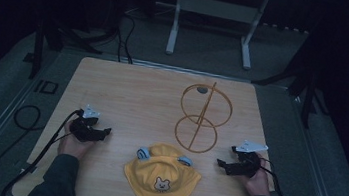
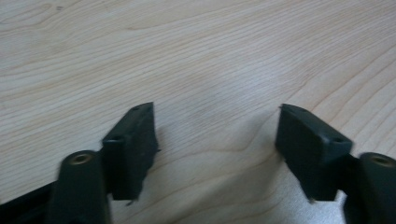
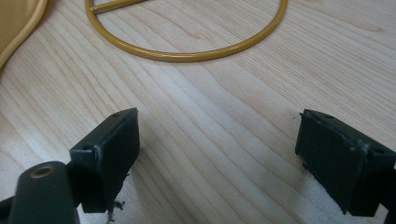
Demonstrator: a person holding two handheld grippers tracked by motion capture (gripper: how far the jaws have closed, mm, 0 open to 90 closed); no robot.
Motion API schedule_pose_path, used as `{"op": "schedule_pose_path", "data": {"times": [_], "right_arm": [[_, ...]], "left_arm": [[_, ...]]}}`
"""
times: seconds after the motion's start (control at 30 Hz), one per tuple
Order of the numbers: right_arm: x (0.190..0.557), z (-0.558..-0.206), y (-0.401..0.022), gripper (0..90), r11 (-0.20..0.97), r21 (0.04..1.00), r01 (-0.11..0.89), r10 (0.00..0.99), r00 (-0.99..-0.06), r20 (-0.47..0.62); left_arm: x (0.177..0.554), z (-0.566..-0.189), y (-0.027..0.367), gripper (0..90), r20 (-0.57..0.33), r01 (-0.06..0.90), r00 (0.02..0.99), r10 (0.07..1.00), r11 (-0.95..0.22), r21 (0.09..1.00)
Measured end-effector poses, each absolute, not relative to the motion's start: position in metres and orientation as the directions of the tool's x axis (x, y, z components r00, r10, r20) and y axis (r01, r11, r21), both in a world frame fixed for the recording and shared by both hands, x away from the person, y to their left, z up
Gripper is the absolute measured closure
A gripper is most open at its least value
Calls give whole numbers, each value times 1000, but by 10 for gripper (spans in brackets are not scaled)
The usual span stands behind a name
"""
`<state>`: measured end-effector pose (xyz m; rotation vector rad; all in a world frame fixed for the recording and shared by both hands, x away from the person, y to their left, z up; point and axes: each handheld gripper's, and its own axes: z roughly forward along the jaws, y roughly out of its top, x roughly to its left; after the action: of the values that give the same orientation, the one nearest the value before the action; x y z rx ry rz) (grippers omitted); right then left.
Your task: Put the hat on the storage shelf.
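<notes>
The left tool (image 1: 106, 131) is held with its jaws spread wide; nothing is gripped between them, and bare wood of the bench (image 1: 128, 92) is seen between them in the left gripper view. The right tool (image 1: 220, 163) is likewise spread wide and empty, with the lower ring of the wire stand (image 3: 187, 55) seen beyond it at 12 o'clock in the right gripper view.

In the high view the yellow hat (image 1: 162, 174) is laid flat on the bench between the two tools, at 4 o'clock from the left tool and 8 o'clock from the right, apart from both. Its bear patch is turned toward 6 o'clock, its blue ears toward 12. The stand is placed at 12 o'clock from the hat.
</notes>
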<state>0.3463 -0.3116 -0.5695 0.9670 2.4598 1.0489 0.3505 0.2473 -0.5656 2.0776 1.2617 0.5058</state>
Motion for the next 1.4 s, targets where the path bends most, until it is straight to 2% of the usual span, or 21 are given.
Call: {"op": "schedule_pose_path", "data": {"times": [0.13, 0.23, 0.83, 1.4], "right_arm": [[346, -569, -312, 136, 507, 724, 467, 684, -730, -8], [346, -569, -312, 136, 508, 724, 467, 684, -730, -8], [346, -569, -312, 136, 508, 724, 467, 684, -730, -9], [346, -569, -312, 136, 508, 724, 467, 684, -730, -8]], "left_arm": [[350, -563, 251, 451, -6, 649, 457, 890, -329, 686], [347, -561, 253, 473, -4, 655, 467, 884, -342, 674], [337, -539, 260, 507, 11, 653, 513, 858, -398, 644], [334, -512, 252, 532, 20, 621, 594, 804, -475, 624]]}}
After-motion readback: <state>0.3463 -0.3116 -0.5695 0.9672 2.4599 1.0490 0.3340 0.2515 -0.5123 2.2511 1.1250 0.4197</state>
